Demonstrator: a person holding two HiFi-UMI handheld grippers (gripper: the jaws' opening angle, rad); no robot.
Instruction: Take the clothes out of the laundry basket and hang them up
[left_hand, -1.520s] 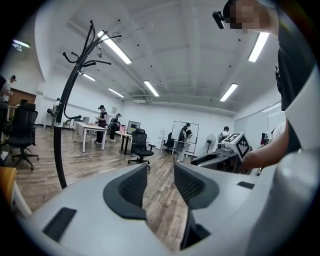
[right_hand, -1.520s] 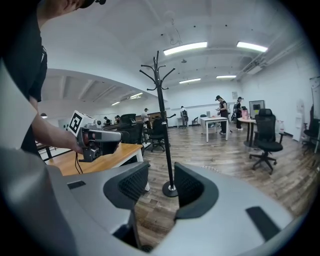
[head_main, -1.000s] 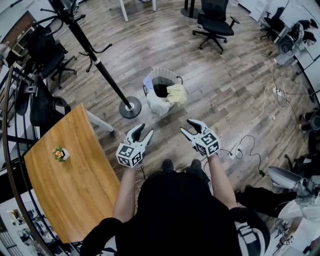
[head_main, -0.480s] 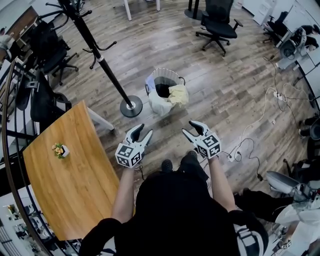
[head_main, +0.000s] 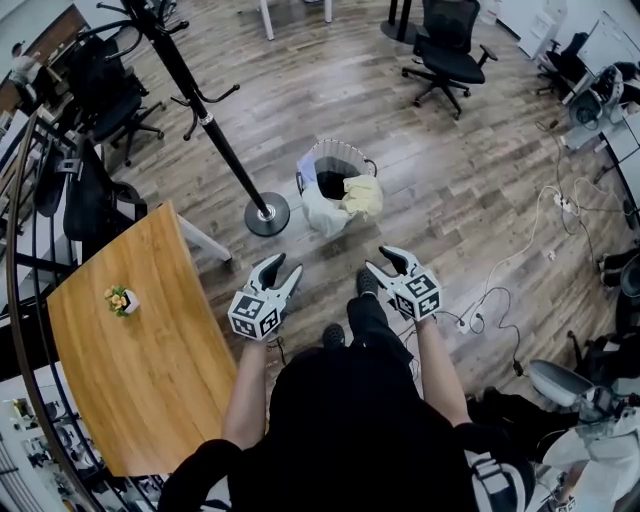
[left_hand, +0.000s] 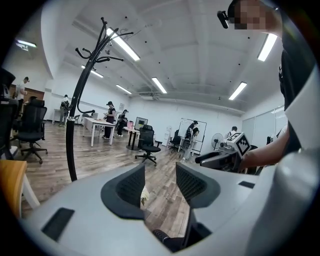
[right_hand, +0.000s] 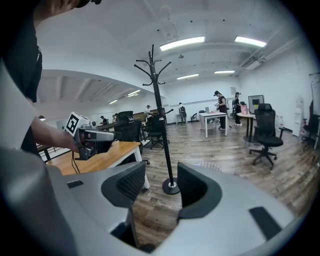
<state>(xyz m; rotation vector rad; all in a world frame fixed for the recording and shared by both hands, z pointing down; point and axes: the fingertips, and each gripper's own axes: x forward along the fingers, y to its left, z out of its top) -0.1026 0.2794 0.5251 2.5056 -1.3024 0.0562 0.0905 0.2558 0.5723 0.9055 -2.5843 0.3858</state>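
A white mesh laundry basket (head_main: 327, 160) stands on the wood floor ahead of me, with a yellow garment (head_main: 362, 195) draped over its right rim and white cloth (head_main: 322, 212) hanging down its front. Left of it rises a black coat stand (head_main: 205, 118) on a round base (head_main: 266, 214). My left gripper (head_main: 277, 271) and right gripper (head_main: 390, 265) hover side by side short of the basket, both open and empty. The left gripper view shows open jaws (left_hand: 160, 182) over bare floor. In the right gripper view, the coat stand (right_hand: 161, 120) and the basket's rim (right_hand: 216, 165) show past the jaws (right_hand: 161, 186).
A wooden table (head_main: 140, 350) with a small flower pot (head_main: 120, 300) lies at my left. Office chairs (head_main: 450, 55) stand farther back, and white cables (head_main: 520, 250) trail across the floor at right. Several people stand at desks in the distance.
I have stepped forward toward the basket; one foot now shows between the grippers. Both grippers stay open at the same width.
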